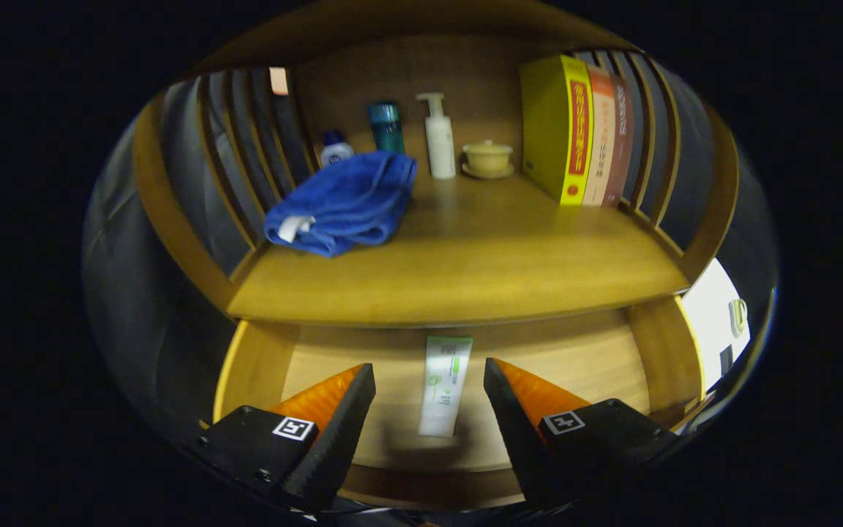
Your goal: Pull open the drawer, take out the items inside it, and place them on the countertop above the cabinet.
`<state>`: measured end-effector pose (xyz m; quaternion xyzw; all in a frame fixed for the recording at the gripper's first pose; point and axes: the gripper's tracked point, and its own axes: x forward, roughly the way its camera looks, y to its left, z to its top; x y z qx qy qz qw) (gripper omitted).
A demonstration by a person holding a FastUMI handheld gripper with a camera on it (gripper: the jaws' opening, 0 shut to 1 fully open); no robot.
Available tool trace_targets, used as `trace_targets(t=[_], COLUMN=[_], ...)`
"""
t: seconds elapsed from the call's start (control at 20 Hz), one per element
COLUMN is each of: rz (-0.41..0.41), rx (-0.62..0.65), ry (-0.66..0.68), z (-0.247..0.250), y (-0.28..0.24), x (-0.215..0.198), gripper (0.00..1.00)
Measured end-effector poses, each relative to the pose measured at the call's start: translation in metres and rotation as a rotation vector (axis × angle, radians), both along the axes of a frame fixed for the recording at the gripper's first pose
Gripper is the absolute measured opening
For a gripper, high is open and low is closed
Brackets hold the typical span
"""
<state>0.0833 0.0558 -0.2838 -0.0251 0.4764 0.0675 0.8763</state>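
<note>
A home-like booth: wooden cabinet (458, 271) with towel (345, 201), toiletries, books (575, 132).

The gripper (429, 380) is hovering over the open drawer (246, 366), fingers spread apart. A tube (445, 386) is lying flat between them. On the countertop (480, 256) beyond, a blue towel (345, 205) is resting.

Print on the books (588, 139) and the tube (444, 384) is too small to read.

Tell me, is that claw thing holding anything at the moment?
Nothing is held. The gripper is open above the open drawer, its fingers either side of a white tube lying on the drawer floor, not touching it.
</note>
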Motion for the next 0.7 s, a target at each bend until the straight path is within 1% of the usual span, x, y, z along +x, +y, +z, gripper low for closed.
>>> trace_targets(t=[0.1, 0.15, 0.35, 0.5, 0.7], rz=[0.036, 0.041, 0.054, 0.059, 0.041], rx=[-0.059, -0.083, -0.105, -0.155, -0.155], ry=[0.038, 0.060, 0.167, 0.182, 0.223], z=[-0.023, -0.033, -0.065, -0.075, -0.084], y=[0.000, -0.001, 0.009, 0.003, 0.004], x=[-0.003, -0.006, -0.017, -0.019, -0.025], gripper=[0.97, 0.96, 0.96, 0.94, 0.88])
